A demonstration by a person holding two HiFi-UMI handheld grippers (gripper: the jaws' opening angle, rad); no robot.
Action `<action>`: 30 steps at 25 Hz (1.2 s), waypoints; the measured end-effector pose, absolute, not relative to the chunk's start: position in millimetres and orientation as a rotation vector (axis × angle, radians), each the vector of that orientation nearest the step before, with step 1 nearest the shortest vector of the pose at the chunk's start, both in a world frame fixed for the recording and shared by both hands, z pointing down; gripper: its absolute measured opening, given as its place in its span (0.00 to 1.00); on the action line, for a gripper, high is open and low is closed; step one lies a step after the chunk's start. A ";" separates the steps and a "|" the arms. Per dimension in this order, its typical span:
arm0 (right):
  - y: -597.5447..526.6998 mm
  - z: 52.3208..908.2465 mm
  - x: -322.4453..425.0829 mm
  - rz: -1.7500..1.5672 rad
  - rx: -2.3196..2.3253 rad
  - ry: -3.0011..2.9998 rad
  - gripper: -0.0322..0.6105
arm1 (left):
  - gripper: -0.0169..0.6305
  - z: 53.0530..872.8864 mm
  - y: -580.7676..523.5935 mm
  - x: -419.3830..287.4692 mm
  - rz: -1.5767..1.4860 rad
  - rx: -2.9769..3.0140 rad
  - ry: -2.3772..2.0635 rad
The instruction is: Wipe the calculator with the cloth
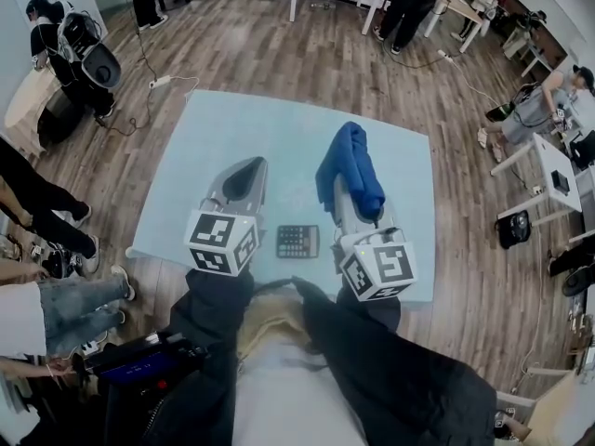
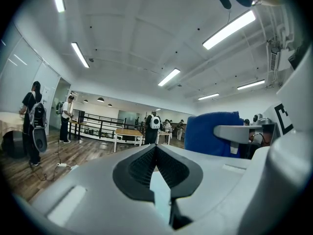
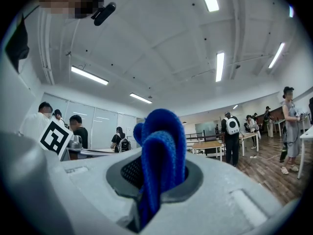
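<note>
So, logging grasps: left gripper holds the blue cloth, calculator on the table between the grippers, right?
No: the right gripper view shows the right gripper holding the blue cloth. The calculator is on the table between it and the left gripper.

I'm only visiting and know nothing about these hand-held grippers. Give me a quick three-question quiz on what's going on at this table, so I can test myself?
1. Multiple choice: the blue cloth is
A) in a bare hand
B) clamped in the right gripper
C) lying on the floor

2. True or false: the left gripper has its jaws closed together with nothing between them.

3. Short answer: in the head view, what lies on the light blue table between the two grippers?

Key
1. B
2. True
3. The calculator
</note>
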State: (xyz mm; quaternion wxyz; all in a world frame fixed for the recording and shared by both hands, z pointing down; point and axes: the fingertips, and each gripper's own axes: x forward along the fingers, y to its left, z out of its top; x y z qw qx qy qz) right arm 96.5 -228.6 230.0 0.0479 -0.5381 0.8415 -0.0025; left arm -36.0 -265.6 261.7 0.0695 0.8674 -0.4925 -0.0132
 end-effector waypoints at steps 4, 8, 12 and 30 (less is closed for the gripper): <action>-229.4 233.2 94.3 -0.017 -1.637 2.570 0.13 | 0.02 264.6 -265.8 -39.4 -0.031 2.602 -1.496; -229.7 235.5 92.3 -0.022 -1.635 2.574 0.13 | 0.02 269.5 -265.4 -41.2 -0.017 2.595 -1.501; -230.0 234.0 94.1 -0.020 -1.636 2.574 0.13 | 0.02 269.5 -265.8 -40.2 -0.015 2.590 -1.502; -224.0 235.6 96.6 -0.012 -1.646 2.572 0.13 | 0.02 276.0 -262.5 -35.1 -0.015 2.585 -1.480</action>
